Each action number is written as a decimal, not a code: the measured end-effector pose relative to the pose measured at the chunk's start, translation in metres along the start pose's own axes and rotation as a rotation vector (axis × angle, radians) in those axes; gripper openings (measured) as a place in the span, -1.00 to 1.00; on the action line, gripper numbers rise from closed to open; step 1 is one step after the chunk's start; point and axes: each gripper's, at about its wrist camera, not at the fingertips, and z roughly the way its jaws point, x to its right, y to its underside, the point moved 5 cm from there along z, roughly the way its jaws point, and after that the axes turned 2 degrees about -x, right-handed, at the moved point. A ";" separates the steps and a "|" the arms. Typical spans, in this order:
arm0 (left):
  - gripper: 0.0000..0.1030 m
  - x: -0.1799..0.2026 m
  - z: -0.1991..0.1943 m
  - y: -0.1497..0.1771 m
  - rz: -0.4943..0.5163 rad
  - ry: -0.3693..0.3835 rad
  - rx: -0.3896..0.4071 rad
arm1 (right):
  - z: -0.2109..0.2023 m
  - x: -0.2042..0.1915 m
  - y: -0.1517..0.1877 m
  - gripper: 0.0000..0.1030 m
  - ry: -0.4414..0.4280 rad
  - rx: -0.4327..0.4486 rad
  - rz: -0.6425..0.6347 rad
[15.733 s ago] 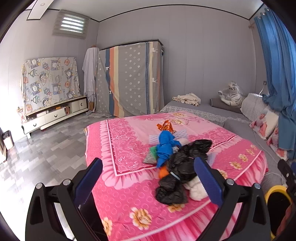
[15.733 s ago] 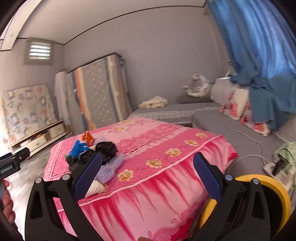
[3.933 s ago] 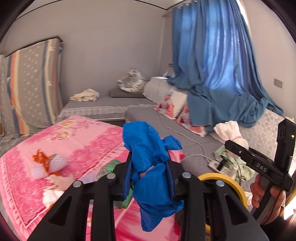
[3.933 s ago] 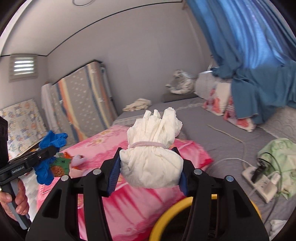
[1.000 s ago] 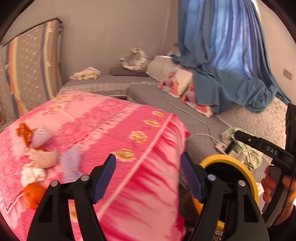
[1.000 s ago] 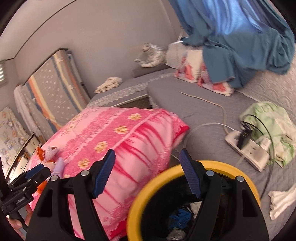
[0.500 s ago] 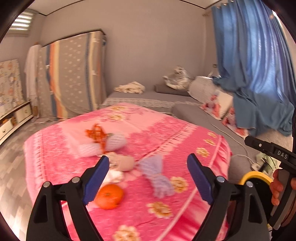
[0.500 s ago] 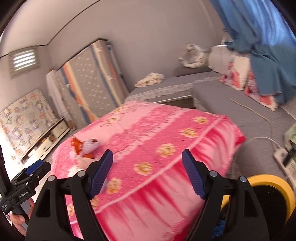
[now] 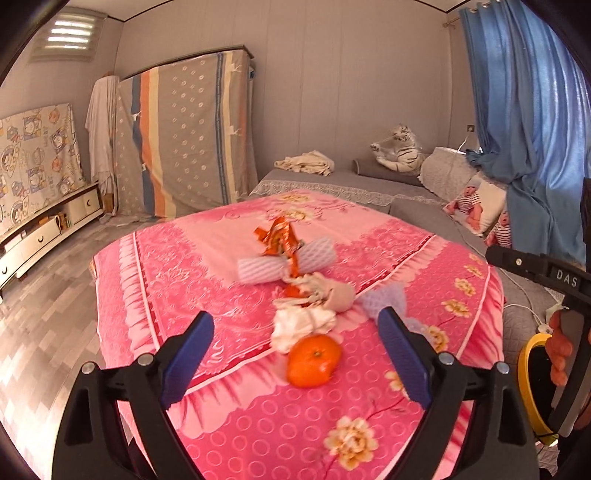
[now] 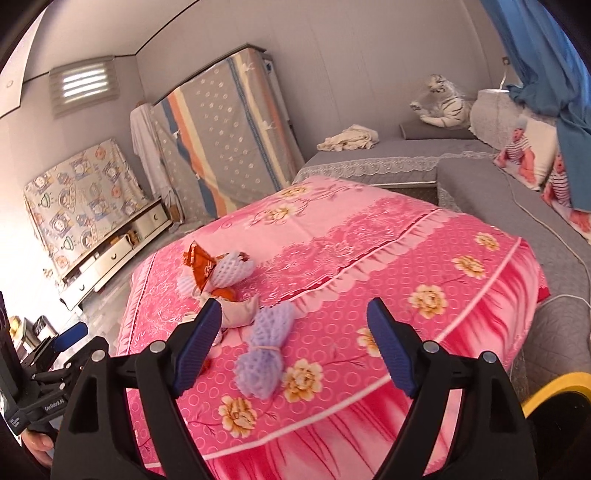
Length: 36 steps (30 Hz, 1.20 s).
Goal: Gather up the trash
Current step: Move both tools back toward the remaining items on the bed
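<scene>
1 orange [image 9: 314, 360], slightly blurred, crumpled wrappers [image 9: 277, 236]

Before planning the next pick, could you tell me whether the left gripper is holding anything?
No: the left gripper is empty, its jaws opening, with only the orange on the pink blanket seen between them.

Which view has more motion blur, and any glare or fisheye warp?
Left wrist: orange and white wad smeared, tongs sharp. Right wrist: purple net only slightly soft. Both: strong barrel warp, black corners; vent blown out; curtain backlit.
</scene>
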 end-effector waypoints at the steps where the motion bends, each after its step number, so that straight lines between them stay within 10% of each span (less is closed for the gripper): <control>1: 0.69 -0.002 0.001 0.002 -0.003 0.000 -0.004 | 0.003 -0.003 0.000 0.49 0.000 -0.005 -0.005; 36: 0.69 0.004 0.091 0.051 -0.053 0.089 -0.236 | 0.122 -0.018 0.039 0.51 -0.002 -0.276 -0.032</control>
